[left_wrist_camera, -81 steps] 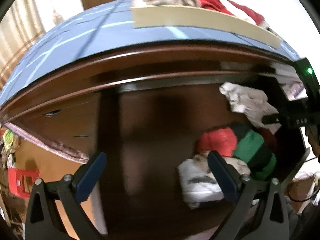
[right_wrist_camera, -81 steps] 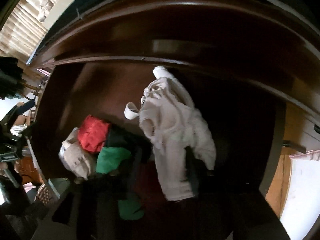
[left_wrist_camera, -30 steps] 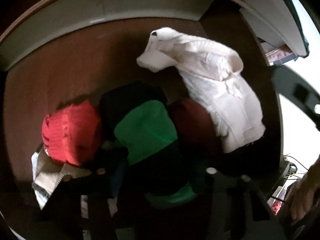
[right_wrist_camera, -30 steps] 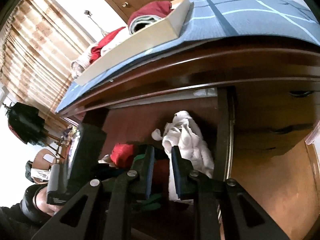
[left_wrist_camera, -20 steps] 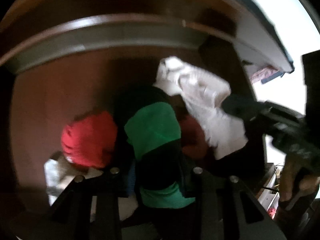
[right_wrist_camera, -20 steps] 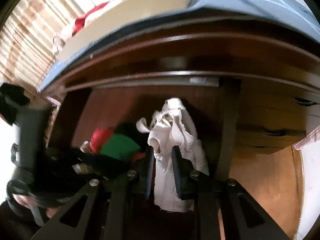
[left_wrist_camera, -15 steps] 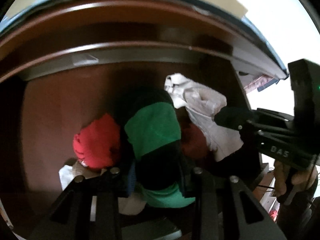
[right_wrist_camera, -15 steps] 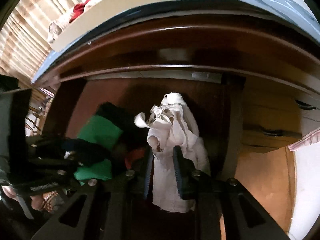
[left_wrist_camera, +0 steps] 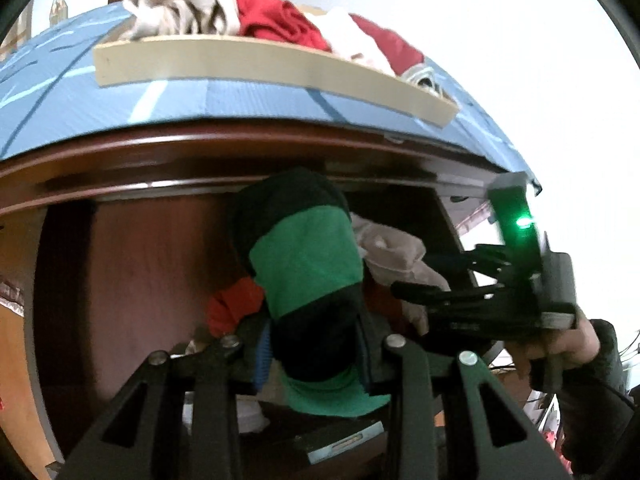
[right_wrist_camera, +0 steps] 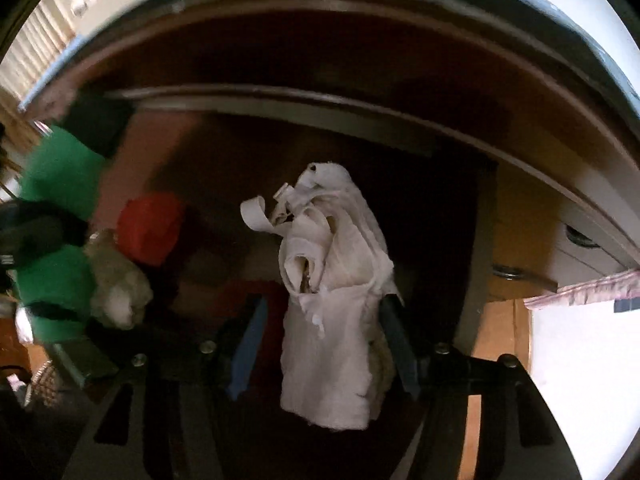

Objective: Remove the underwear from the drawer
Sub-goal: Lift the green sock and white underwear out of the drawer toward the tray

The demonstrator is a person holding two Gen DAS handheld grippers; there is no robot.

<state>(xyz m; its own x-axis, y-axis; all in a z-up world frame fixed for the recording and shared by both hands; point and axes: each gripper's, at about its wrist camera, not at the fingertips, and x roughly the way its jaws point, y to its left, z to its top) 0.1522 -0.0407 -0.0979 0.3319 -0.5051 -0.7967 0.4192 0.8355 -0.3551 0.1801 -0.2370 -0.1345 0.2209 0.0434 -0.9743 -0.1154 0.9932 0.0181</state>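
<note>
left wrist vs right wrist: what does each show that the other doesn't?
Left wrist only: the tray of clothes on the blue mat atop the dresser, the right gripper from outside, and the hand holding it.
Right wrist only: the right gripper's jaws, just opened, standing either side of the white underwear; the neighbouring drawers' knobs.
Both: the open drawer, the green-and-black garment clamped in the left gripper, the red cloth.

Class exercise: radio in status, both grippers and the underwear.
Left gripper shut on green-and-black garment, lifted. Right gripper just opened, straddling white underwear in drawer. Nothing blocking.
</note>
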